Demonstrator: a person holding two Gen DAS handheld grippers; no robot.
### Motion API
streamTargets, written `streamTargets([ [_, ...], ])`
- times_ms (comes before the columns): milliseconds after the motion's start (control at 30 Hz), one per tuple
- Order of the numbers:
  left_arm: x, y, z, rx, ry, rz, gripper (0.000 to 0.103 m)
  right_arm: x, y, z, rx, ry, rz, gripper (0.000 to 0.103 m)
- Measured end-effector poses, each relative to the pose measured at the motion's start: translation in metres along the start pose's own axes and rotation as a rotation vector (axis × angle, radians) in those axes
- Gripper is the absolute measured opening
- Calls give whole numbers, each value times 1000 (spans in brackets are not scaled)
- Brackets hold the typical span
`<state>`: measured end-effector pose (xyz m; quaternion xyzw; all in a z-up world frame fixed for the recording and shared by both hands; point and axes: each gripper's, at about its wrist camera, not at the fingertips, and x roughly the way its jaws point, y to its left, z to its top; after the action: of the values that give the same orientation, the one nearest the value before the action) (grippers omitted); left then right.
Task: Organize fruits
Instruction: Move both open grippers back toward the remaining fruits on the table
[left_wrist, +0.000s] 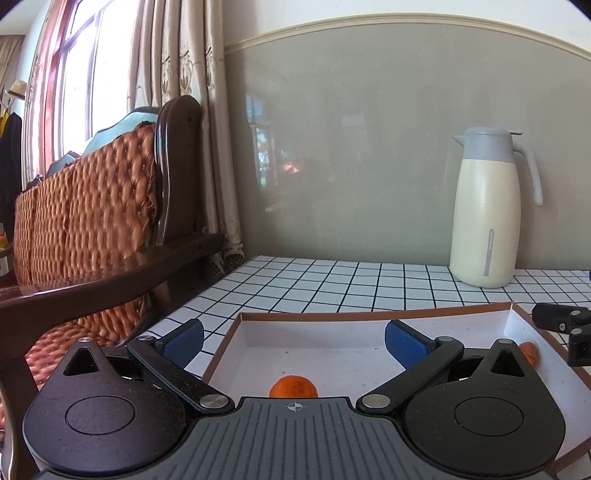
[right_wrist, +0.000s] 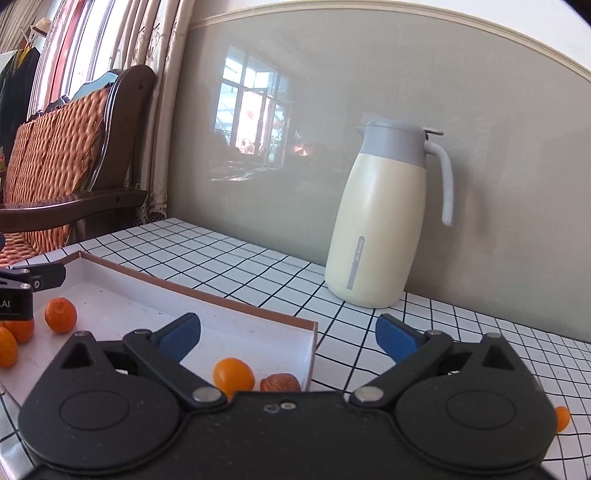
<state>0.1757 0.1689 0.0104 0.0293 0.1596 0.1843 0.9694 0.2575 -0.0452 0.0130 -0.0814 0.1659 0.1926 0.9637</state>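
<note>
Tangerines (right_wrist: 61, 314), small, round, orange, lie in a shallow white cardboard tray (right_wrist: 258, 321) w/ brown rim, beside a brown walnut-like nut (right_wrist: 279, 382). "LAI" readable on left gripper (left_wrist: 293, 341). Left & right gripper (right_wrist: 288, 338) jaws spread wide, nothing between. Black-grid white tablecloth (right_wrist: 229, 258); cream thermos jug (right_wrist: 380, 225), lettering unreadable; glossy grey wall.

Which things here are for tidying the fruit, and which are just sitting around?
For the job: oranges in the white box; brown walnut-like piece; stray orange on the table.
Just sitting around: cream jug, wooden chair, curtains.
</note>
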Motion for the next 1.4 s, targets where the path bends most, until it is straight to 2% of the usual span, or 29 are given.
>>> streamTargets([
  [267,-17,-29,5,-1,-28,-50,103,-20,-25,-7,42,-4,-26,96],
  [500,-31,-78,7,54,-62,-103,103,-37,-67,-22,79,12,-92,95],
  [767,-40,-141,9,72,-78,-209,103,-55,-120,-44,109,38,-187,94],
  [1133,-49,-222,2,138,-54,-362,103,-75,-181,-74,160,79,-294,94],
  [1400,-57,-264,-6,165,-29,-415,103,-89,-205,-87,176,94,-343,93],
])
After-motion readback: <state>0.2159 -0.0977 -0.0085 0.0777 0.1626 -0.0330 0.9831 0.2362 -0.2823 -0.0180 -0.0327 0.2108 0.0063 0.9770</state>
